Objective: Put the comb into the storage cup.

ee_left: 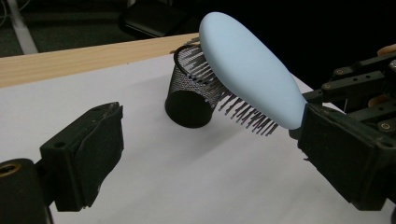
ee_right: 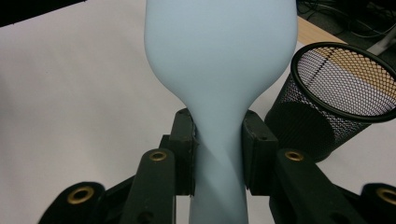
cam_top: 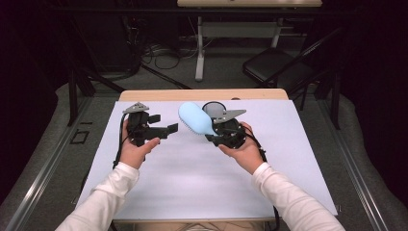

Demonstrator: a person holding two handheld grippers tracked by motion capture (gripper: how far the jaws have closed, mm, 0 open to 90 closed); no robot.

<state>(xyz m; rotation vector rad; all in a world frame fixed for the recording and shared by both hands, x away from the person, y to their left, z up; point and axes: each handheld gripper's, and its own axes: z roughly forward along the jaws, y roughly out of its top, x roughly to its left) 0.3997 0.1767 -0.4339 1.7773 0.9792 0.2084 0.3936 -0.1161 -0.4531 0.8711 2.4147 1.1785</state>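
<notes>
right tool (cam_top: 215,129) pinches the pale blue plastic hairbrush (cam_top: 196,118) by its handle beside the black wire-mesh cup (ee_right: 334,100); left tool (cam_top: 171,128) spread, empty.

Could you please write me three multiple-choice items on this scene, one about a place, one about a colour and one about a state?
1. Where does the mesh cup stand?
A. on the floor
B. on the white table cover, near the far edge
C. on the black chair

2. What colour is the hairbrush?
A. red
B. green
C. light blue

3. How is the right gripper?
A. shut on the hairbrush's handle
B. wide open and empty
C. shut on the mesh cup

Answers:
1 B, since the high view shows the cup on the cover close to the far wooden edge.
2 C, as its back is pale blue in all three views.
3 A, since the right gripper view shows both pads pressed on the narrow handle.
</notes>
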